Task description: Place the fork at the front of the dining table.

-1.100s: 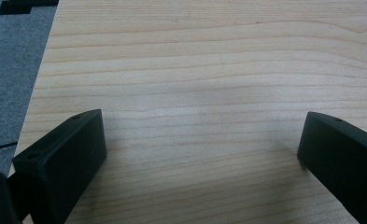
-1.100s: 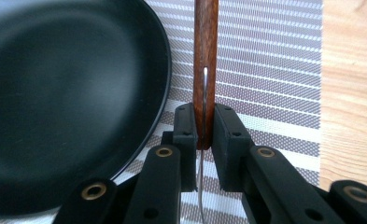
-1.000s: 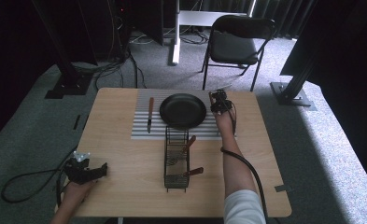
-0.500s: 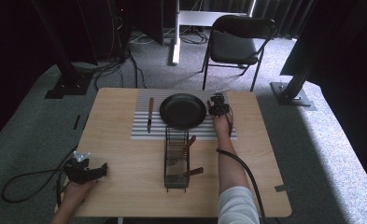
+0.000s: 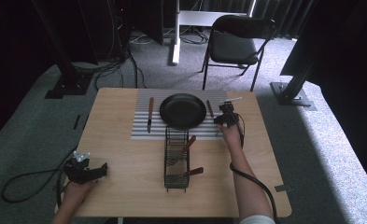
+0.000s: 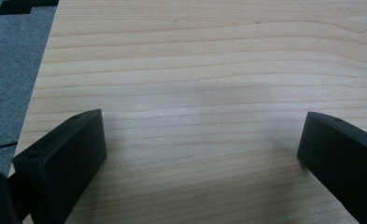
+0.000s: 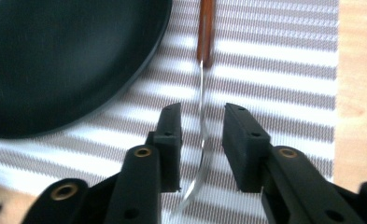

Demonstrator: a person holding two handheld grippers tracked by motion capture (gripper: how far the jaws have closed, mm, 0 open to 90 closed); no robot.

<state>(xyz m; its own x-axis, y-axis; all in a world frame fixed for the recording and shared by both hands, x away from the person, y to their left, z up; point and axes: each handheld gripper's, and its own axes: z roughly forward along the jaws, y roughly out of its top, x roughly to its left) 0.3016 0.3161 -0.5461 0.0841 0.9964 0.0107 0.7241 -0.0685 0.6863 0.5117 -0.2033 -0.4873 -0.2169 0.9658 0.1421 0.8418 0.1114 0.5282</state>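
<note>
A: From where does the high view look?

B: From above the near side, facing forward and down over the whole light wooden table [image 5: 125,186], with grey carpet and a black folding chair [image 5: 235,46] beyond.

A: And the left gripper view?

B: Very close, looking down along two black jaws at bare wood near the table's edge, a strip of carpet at its left.

A: The right gripper view?

B: Also close, looking along its jaws at the striped grey-and-white placemat [image 7: 284,84].

A: What is shared?

B: The round black pan [image 5: 183,110] [image 7: 55,60] and the brown-handled metal utensil [image 5: 210,108] [image 7: 204,42] appear in both the high and right gripper views.
</note>
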